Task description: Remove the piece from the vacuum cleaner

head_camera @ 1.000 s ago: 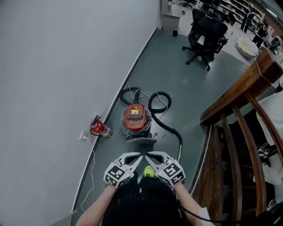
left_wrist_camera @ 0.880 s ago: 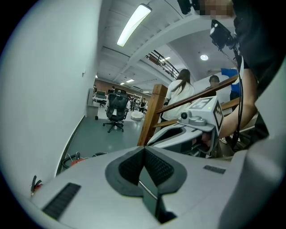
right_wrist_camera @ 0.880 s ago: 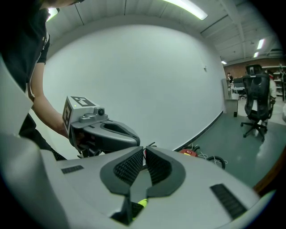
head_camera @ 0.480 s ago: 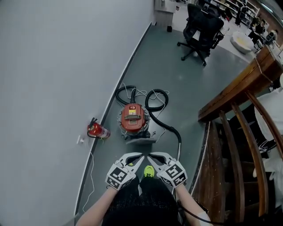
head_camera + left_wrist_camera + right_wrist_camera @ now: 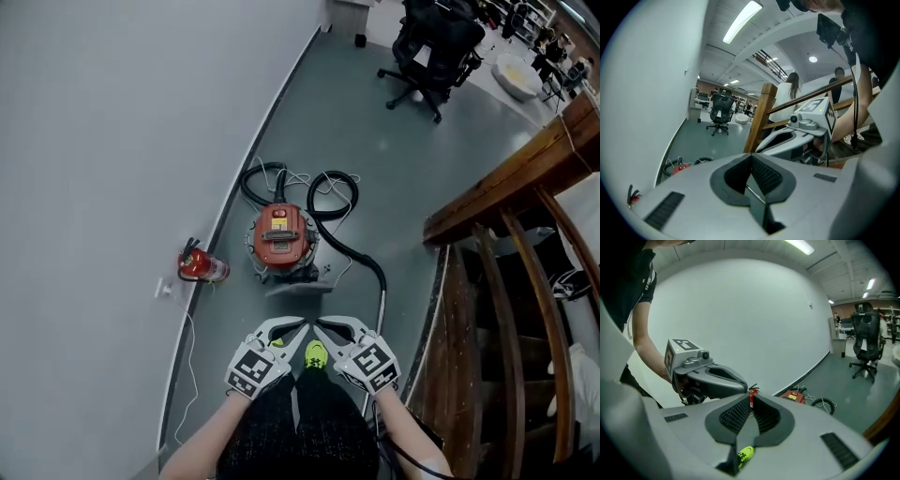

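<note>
**A:** State of the tongs?

**B:** Left tongs and right tongs are both fully closed with nothing in them, side by side over the person's shoe. The vacuum cleaner sits on the floor by the left wall, just beyond the tongs and not touched.

**A:** Which piece comes off?

**B:** Can't tell yet. Candidates are the hose, looped behind and running near-right, or the grey flat part at the near base.

**A:** Risks?

**B:** Closed tongs can't take anything, so they need to open before contact. My guess is that pulling the hose one-handed drags or tips the canister; brace the body with the other. The hose loops could also snag and whip.

**A:** Obstructions?

**B:** The fire extinguisher lies just left of the canister and is easy to knock. A white cord trails along the wall on the near left, a trip or snag hazard. The wooden railing on the right narrows the working room. The office chair is far off and irrelevant.
</note>
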A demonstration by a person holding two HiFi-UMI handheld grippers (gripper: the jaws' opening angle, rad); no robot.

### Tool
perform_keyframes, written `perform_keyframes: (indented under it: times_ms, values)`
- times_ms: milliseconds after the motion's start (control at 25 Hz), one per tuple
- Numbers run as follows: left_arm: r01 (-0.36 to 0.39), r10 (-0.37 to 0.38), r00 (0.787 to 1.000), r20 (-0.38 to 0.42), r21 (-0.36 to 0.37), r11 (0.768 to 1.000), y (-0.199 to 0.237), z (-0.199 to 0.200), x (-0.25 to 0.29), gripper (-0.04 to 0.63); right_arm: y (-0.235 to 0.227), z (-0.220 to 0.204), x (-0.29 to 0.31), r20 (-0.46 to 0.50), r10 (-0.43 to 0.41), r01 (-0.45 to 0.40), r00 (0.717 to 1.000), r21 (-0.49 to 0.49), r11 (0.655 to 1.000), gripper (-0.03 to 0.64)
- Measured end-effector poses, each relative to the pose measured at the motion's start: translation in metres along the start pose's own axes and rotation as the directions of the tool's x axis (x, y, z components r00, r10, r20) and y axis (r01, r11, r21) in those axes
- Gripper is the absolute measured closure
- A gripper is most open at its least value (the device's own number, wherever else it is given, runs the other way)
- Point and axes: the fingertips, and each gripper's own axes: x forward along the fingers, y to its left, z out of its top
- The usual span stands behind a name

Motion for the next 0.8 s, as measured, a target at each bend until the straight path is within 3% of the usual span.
perform_keyframes:
  times_ms: [800]
  values:
    - [0.019, -0.018, 0.999, -0.034, 0.017, 1.0, 0.04, -0.079, 0.035, 0.588, -0.03, -0.074, 0.058, -0.079, -0.002, 0.004, 0.997, 0.032, 0.999, 0.568]
